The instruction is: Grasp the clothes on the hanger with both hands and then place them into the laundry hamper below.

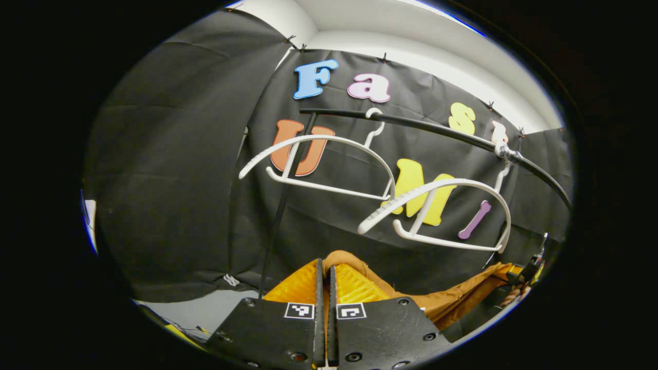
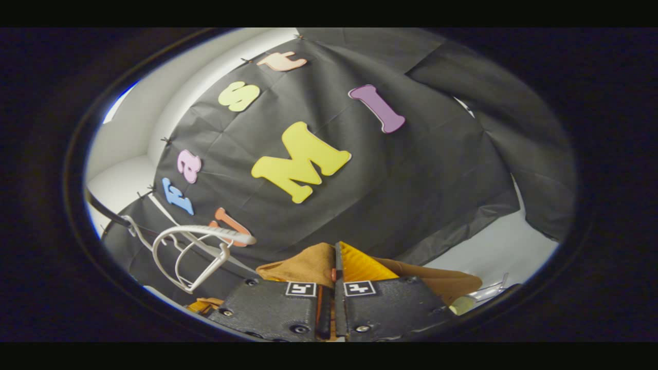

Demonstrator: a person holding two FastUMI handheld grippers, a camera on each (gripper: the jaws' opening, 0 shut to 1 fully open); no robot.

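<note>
Hanging bare — 2 hangers (image 1: pixel 329 164); 2 grippers (image 1: pixel 325 280) pinch 1 garment (image 1: pixel 452 298).

The garment (image 1: pixel 452 298) is a soft, matt woven cloth, creased where it bunches. The two hangers (image 1: pixel 329 164) look like smooth plastic with a slight sheen, one arm ribbed, and the clothes rail (image 1: pixel 437 128) above them is smooth and glossy. The booth's wall (image 1: pixel 180 180) is matt, wrinkled cloth with fold lines.
</note>
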